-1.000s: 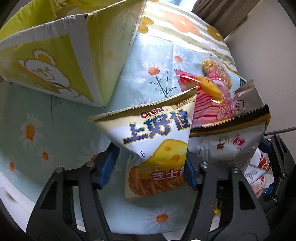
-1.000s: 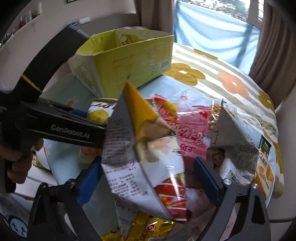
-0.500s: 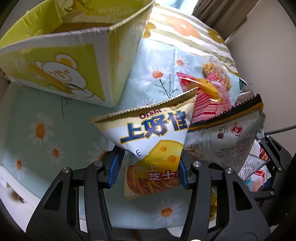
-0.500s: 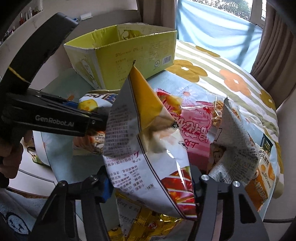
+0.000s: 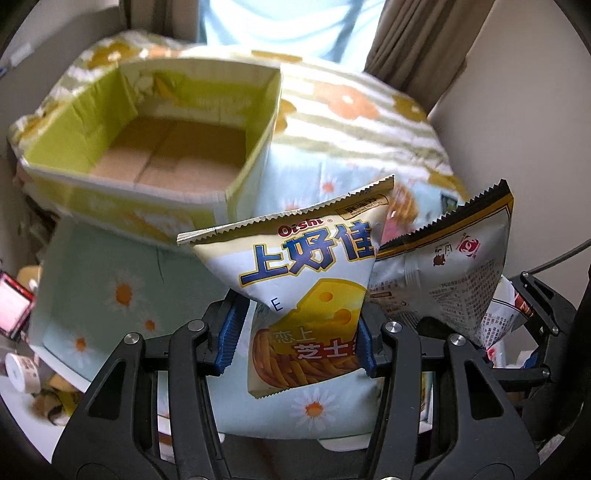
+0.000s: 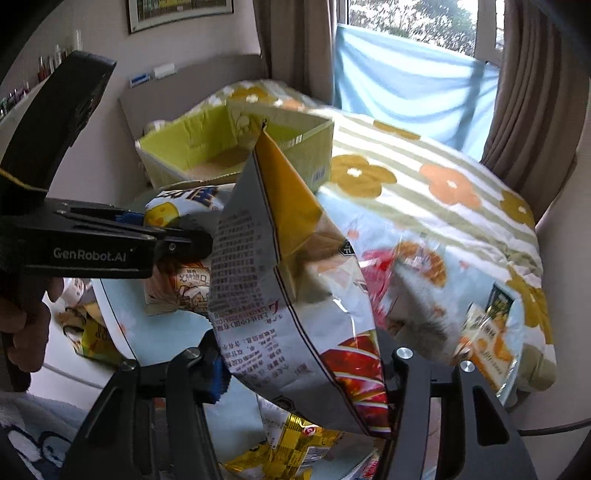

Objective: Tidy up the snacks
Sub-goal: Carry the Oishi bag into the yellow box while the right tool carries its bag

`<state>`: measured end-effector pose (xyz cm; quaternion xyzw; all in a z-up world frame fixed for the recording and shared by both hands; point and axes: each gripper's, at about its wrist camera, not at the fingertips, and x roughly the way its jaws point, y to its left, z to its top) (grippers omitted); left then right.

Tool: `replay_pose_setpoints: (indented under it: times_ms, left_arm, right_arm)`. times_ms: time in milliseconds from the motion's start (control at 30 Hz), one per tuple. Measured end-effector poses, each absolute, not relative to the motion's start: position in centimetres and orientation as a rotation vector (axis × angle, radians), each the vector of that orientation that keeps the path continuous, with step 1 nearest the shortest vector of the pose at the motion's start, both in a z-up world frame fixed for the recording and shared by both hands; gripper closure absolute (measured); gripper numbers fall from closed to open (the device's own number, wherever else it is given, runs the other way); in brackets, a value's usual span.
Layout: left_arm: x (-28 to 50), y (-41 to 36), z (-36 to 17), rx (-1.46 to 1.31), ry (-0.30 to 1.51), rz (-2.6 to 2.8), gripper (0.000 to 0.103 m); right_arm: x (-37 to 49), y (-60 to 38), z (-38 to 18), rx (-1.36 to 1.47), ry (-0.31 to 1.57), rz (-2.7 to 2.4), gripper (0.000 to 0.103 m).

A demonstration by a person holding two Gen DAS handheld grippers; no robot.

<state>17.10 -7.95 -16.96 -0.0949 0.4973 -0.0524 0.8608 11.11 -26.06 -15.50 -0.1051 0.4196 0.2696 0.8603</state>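
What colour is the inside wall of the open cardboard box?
Lime green walls on the cardboard box, with a plain brown floor; the left wrist view shows it best.

window (image 6: pixel 413 29): trees seen outside, daylight let in | curtains (image 6: pixel 532 92): brown, hung at both sides | blue cloth (image 6: pixel 406 92): spread below the glass | picture frame (image 6: pixel 177 11): hung on pale wall (image 6: pixel 110 110)

right gripper (image 6: pixel 301 369): jaws closing on upright silver-and-yellow snack bag (image 6: pixel 291 288) | left gripper (image 6: pixel 184 245): enters from left, clamping Oishi cheese bag (image 6: pixel 177 210) | behind: open yellow-green carton (image 6: pixel 236 147) on floral bedspread (image 6: pixel 443 206)
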Motion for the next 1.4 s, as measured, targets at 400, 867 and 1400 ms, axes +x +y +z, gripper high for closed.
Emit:
replay_pose_setpoints:
  times_ms: [400,867,1400]
  left_arm:
    - [21.0,-1.3,-9.7,-0.232,0.861,-0.113,0.056]
    - [32.8,12.1,-11.0,-0.189,0.914,-0.121,0.056]
    - [42.4,15.6,-19.9,-0.048,1.112,-0.147,0.055]
  right_arm:
    - [14.3,-22.2,-8.4,-0.225,0.760,0.524,0.050]
    - [23.9,-10.2,-8.5,-0.112,0.804,0.381,0.050]
    - [31.1,-6.2,-13.9,0.069,0.993,0.245,0.050]
